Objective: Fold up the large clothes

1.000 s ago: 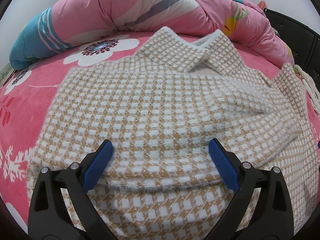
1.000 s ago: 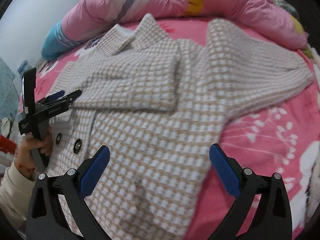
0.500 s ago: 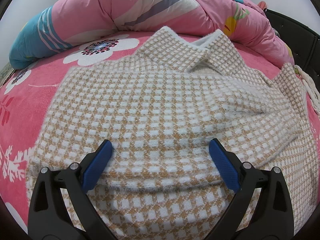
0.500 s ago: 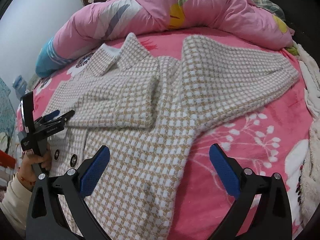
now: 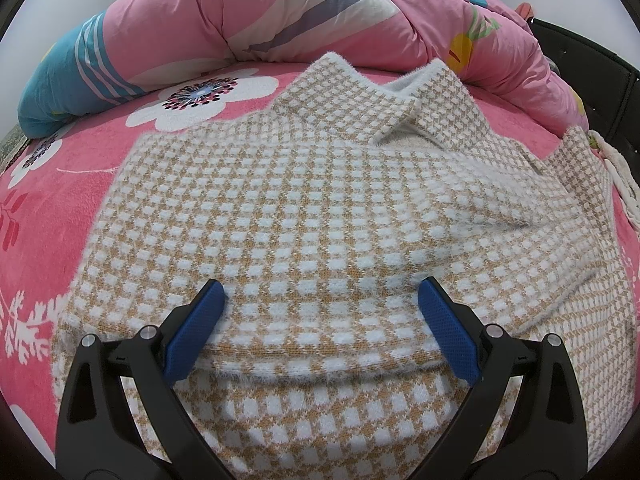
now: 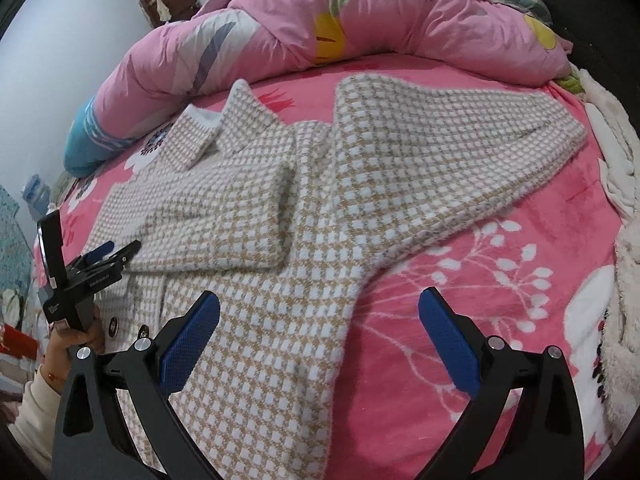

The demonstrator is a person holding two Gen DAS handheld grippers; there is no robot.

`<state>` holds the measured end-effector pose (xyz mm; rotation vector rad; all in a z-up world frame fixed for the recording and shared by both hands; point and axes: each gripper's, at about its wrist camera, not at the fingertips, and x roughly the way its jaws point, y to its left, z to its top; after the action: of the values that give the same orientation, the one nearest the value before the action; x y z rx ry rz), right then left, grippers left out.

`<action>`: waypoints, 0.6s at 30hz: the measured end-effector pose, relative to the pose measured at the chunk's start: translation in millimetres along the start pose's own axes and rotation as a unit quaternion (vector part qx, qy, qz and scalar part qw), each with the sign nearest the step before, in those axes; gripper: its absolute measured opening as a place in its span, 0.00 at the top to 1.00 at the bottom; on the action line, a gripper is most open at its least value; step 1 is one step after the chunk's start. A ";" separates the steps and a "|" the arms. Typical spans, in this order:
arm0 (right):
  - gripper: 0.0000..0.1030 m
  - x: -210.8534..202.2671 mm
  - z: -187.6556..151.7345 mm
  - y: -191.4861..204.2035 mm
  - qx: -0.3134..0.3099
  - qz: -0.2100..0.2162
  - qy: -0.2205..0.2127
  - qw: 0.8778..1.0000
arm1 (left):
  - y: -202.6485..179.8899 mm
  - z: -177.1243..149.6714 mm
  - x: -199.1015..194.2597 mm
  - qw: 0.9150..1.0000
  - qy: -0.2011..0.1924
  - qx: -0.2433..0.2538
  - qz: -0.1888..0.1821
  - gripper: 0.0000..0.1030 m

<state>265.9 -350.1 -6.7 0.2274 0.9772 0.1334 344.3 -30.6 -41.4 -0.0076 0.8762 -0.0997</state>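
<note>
Checked coat spread flat on pink bed, collar toward 12 o'clock. Left gripper and right gripper both spread wide, empty, poised low over fabric.

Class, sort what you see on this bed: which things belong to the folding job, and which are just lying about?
Belongs to the job:
checked coat
left claw
right claw

Just lying about:
pink quilt
floral blanket
white fluffy cloth
</note>
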 end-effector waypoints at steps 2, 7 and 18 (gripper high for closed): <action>0.06 -0.6 0.5 -3.0 0.003 -0.002 -0.001 1.000 | 0.0 -0.6 0.4 1.000 0.000 0.000 0.000 0.09; 0.06 -4.0 3.8 -16.6 0.023 -0.009 -0.013 1.000 | 0.2 -0.3 0.0 1.000 0.000 0.000 -0.001 0.09; 0.06 -56.9 68.0 -113.6 0.154 -0.010 -0.114 0.981 | 0.0 -0.2 0.3 1.000 0.000 0.000 -0.001 0.09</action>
<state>292.1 -481.2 47.2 0.5064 0.7673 -0.0627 344.4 -30.6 -41.8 -0.0091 0.8771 -0.1007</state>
